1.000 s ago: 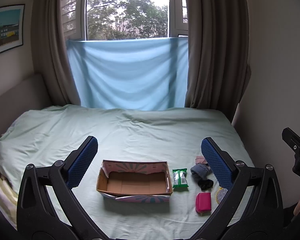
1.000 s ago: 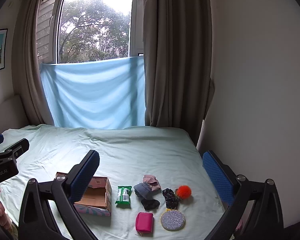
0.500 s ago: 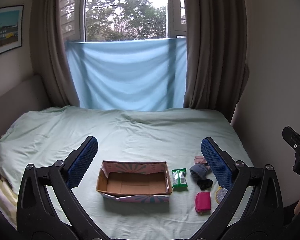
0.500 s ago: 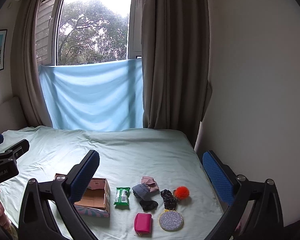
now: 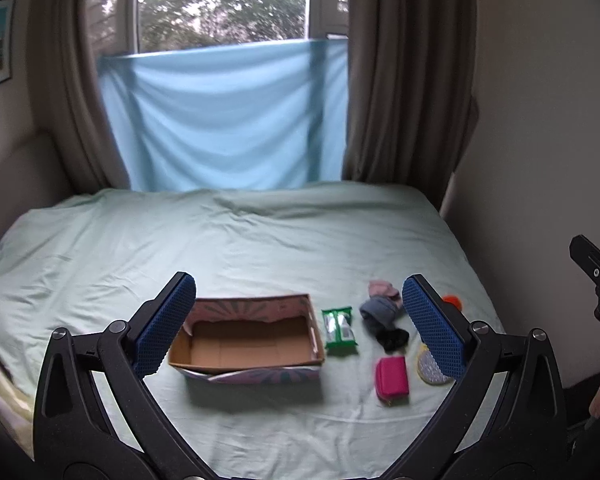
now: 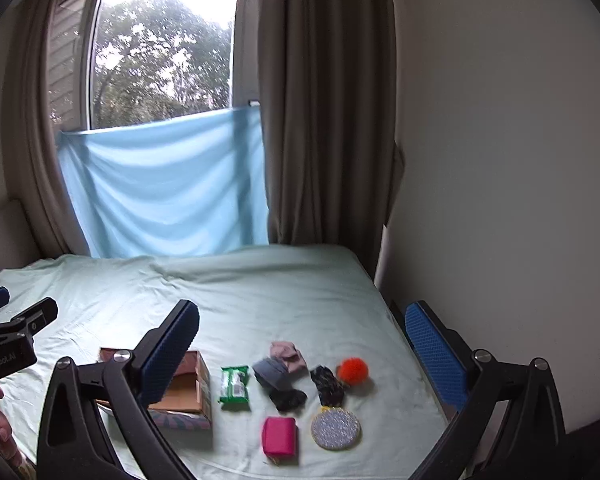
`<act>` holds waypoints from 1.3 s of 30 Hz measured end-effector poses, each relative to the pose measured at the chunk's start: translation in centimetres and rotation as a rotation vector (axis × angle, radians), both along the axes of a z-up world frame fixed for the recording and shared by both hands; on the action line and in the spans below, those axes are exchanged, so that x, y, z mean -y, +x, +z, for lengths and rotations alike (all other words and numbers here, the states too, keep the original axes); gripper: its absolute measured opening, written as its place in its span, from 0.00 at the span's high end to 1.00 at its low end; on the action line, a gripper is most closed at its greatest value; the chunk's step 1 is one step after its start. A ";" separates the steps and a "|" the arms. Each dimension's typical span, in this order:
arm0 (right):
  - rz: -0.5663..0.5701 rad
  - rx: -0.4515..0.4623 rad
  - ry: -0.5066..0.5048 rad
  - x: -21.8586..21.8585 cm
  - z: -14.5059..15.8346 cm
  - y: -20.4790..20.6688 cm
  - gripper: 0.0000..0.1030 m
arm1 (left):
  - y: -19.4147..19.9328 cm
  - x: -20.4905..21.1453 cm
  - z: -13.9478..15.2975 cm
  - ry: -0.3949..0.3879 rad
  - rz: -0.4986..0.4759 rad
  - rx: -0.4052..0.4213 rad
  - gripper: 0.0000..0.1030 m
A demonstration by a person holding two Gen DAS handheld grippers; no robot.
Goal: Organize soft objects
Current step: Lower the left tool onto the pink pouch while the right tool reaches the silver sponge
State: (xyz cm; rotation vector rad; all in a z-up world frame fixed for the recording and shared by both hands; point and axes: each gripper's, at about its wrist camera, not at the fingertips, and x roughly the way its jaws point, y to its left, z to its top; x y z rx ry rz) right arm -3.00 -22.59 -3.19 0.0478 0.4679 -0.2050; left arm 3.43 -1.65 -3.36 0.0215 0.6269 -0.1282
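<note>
Grippers are hovering above the near edge of the bed [image 5: 260,240], both with jaws spread wide and carrying nothing: the left gripper [image 5: 300,320] is framing the cardboard box [image 5: 246,344], while the right gripper [image 6: 300,352] is framing the cluster of soft objects. The step in hand appears to be the approach, with no item yet grasped. The box is lying open-topped toward the near left of the bed and is showing only its bare brown floor. Just beside its right wall a green packet [image 6: 233,385] is lying; further right are sitting a pink cloth [image 6: 287,354], a grey-blue cloth [image 6: 272,372], a black scrunchie [image 6: 288,398], a dark patterned piece [image 6: 327,385], an orange pompom [image 6: 353,370], a magenta pouch [image 6: 280,435] and a glittery round pad [image 6: 335,429]. The next move probably calls for lowering one gripper onto a single item and closing gently.
</note>
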 end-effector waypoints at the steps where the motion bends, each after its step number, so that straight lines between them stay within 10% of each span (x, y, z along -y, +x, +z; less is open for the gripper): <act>1: -0.011 -0.012 -0.009 0.5 -0.8 0.2 0.00 | 0.5 0.7 -1.2 0.000 -0.011 -0.027 0.01; 23: 0.118 -0.346 0.047 11.0 -26.4 8.8 0.00 | 4.8 17.7 -31.8 0.073 -0.197 -0.368 0.01; 39: 0.229 -0.526 0.058 12.9 -41.2 14.4 0.06 | 7.1 22.2 -43.3 0.189 -0.237 -0.484 0.06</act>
